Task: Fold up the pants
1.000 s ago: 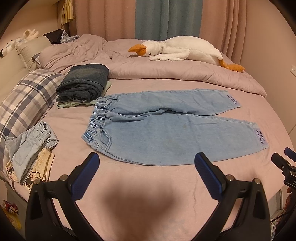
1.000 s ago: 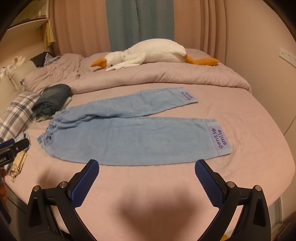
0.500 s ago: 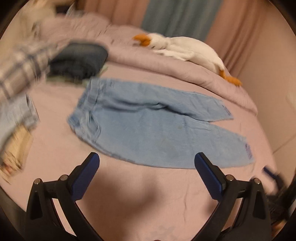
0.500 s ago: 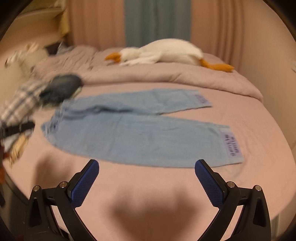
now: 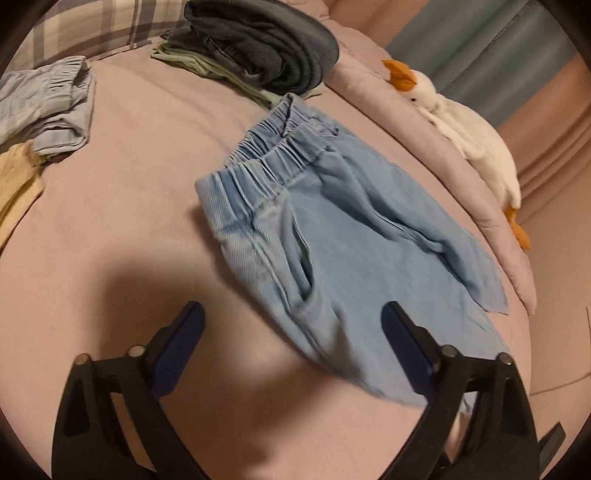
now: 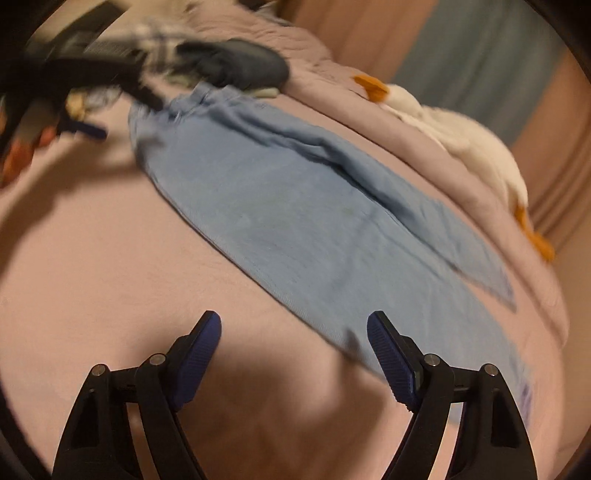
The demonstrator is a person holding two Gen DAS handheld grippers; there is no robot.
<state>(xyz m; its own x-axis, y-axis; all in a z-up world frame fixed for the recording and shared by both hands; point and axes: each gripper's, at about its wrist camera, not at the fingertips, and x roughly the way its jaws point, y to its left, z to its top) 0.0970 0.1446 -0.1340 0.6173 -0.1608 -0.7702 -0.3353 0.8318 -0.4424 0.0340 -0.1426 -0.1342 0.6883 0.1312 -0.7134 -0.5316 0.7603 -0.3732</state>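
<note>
Light blue denim pants (image 5: 332,236) lie flat on the pink bed, waistband toward the folded clothes, legs running right. My left gripper (image 5: 291,321) is open and empty, low over the hip and pocket at the near edge. In the right wrist view the pants (image 6: 295,221) stretch diagonally. My right gripper (image 6: 293,332) is open and empty, just above the near edge of the near leg. The left gripper shows blurred at the top left of the right wrist view (image 6: 92,85), near the waistband.
A folded dark denim stack (image 5: 266,51) lies beyond the waistband. Loose pale blue and yellow clothes (image 5: 44,107) lie at the left. A white goose plush (image 5: 472,133) rests on the rumpled duvet along the far side. A plaid pillow (image 5: 88,26) is at the top left.
Both grippers have dropped and moved forward, close to the pants. The left one has swung toward the waistband end, the right toward the near leg. Both stay open.
</note>
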